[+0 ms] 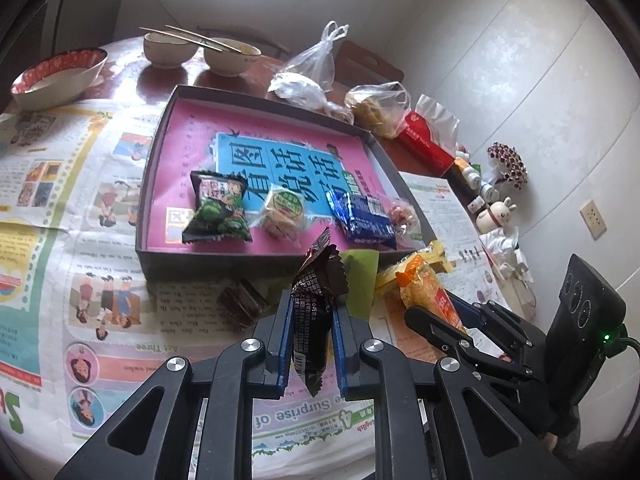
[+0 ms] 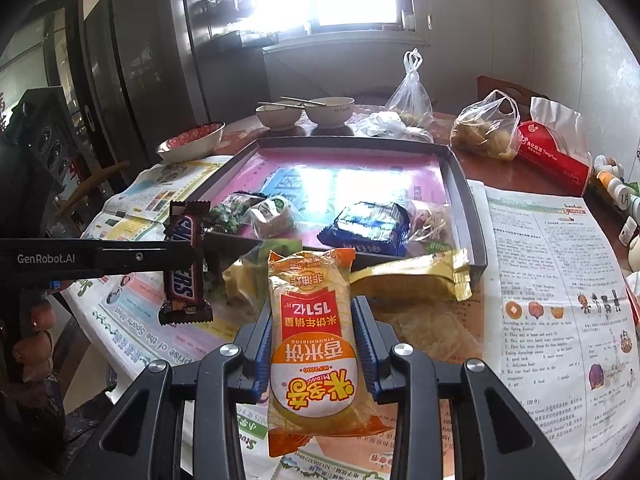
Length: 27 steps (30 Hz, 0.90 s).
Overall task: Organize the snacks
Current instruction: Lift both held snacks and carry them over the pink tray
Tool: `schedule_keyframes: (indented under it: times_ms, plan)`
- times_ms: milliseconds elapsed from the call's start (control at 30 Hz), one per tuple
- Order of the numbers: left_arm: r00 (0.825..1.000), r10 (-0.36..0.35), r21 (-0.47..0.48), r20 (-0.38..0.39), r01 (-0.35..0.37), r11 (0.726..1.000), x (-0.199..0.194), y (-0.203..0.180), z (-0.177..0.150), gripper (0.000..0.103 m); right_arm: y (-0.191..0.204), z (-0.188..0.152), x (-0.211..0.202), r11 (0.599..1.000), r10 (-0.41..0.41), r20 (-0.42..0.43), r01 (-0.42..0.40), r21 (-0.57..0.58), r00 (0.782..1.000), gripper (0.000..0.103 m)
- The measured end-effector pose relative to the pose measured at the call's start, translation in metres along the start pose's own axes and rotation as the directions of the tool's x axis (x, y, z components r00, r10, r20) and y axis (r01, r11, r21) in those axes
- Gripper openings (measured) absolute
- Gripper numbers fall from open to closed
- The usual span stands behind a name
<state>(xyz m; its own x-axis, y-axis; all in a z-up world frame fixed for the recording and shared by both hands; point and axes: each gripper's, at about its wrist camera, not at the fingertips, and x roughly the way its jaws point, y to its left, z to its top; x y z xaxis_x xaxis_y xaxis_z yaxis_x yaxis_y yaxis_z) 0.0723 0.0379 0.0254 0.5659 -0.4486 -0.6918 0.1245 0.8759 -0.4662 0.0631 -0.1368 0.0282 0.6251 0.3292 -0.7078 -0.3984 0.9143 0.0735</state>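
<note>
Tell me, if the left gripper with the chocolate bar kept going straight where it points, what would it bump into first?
Probably the near wall of the dark tray, though depth is hard to judge. The left gripper grips the Snickers bar and aims down toward it.

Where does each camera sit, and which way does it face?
Left wrist: on the left gripper, looking forward and down at the tray; it holds a Snickers bar; the right gripper shows.
Right wrist: on the right gripper, gripping a rice cracker pack; a hand shows.
Shared: tray, both snacks, bowls.
</note>
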Motion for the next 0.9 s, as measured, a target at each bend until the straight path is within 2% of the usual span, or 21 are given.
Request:
schedule_keyframes:
  times_ms: [467,900]
  plan:
    - [0.999,0.015,-0.014,0.038,-0.014,1.0,-0.007,0.005,0.023,0.017,-0.001,0.017,0.006,1.0,0.007,0.005,-0.007,0.005,1.0,0.037]
    - [0.999,0.03,-0.025,0.031,-0.029,0.999,0.0,0.012,0.038,0.017,-0.004,0.029,0.014,1.0,0.01,0.002,-0.01,0.016,1.0,0.037]
